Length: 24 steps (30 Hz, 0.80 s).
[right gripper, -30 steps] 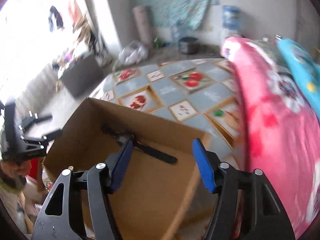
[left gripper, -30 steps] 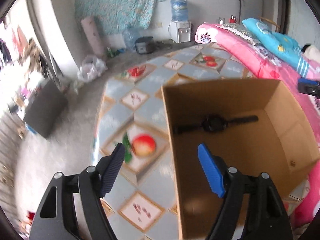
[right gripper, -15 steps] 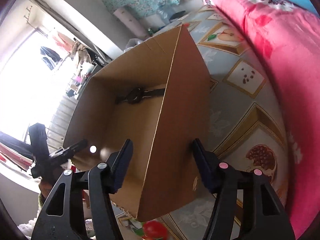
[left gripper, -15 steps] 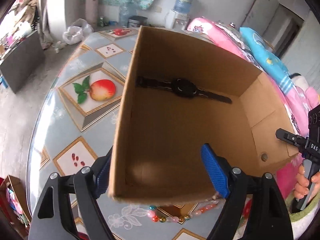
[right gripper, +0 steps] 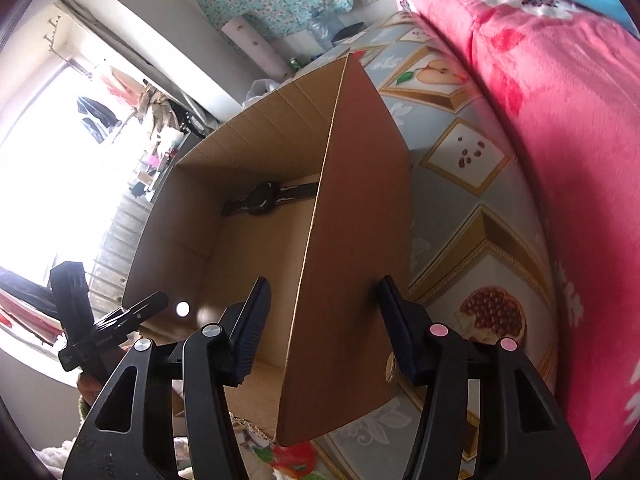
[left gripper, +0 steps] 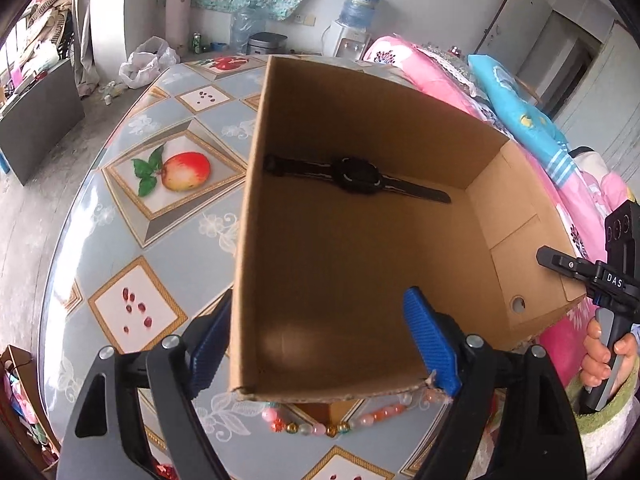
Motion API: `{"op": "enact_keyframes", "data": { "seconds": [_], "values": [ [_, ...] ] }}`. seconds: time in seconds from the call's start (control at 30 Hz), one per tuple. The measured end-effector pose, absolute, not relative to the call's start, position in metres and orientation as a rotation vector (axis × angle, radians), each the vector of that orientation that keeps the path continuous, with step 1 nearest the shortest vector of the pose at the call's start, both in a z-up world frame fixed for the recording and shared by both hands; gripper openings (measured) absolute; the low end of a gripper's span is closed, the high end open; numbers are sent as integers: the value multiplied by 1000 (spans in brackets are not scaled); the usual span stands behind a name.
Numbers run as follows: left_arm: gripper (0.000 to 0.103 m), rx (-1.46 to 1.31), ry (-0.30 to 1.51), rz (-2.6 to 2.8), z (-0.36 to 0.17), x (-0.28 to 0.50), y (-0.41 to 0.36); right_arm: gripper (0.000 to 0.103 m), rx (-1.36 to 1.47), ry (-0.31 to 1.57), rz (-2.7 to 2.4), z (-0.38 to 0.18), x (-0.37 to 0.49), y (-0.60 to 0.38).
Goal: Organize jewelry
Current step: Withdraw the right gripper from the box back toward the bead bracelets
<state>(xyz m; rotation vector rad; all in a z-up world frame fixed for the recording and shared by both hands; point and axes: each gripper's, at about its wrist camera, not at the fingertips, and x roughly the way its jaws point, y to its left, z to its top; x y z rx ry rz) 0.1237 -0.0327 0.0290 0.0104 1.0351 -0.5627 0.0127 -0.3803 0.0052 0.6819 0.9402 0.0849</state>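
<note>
The left gripper (left gripper: 320,344) reaches forward at the near left corner of an open cardboard box (left gripper: 360,264), its blue fingers (left gripper: 430,344) spread apart, one outside the left wall and one inside the box; neither visibly presses the cardboard. The right gripper (right gripper: 324,324) straddles the box's right wall (right gripper: 352,240), fingers apart, the left one inside, the right one just beside the outer face. A black wristwatch (left gripper: 356,174) lies flat on the box floor against the far wall, strap stretched left to right. A beaded bracelet (left gripper: 336,426) lies on the fruit-patterned tablecloth (left gripper: 132,208), just under the box's near edge. A pink floral blanket (right gripper: 560,120) lies to the right.
</note>
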Motion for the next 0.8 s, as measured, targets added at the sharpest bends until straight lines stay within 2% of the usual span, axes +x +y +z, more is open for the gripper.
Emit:
{"op": "enact_keyframes", "data": {
  "seconds": [0.33,0.5,0.63,0.8],
  "values": [
    [81,-5,1011,-567,28,128,-31,54,720,916,91,4,8,-384],
    [82,33,893,-543,43,114,-25,55,731,825,33,16,-13,-393],
    [90,60,746,-475,61,89,-2,60,707,736,-51,29,-50,-401],
    [93,127,756,-415,47,60,12,66,626,750,-163,24,-96,-385]
  ]
}}
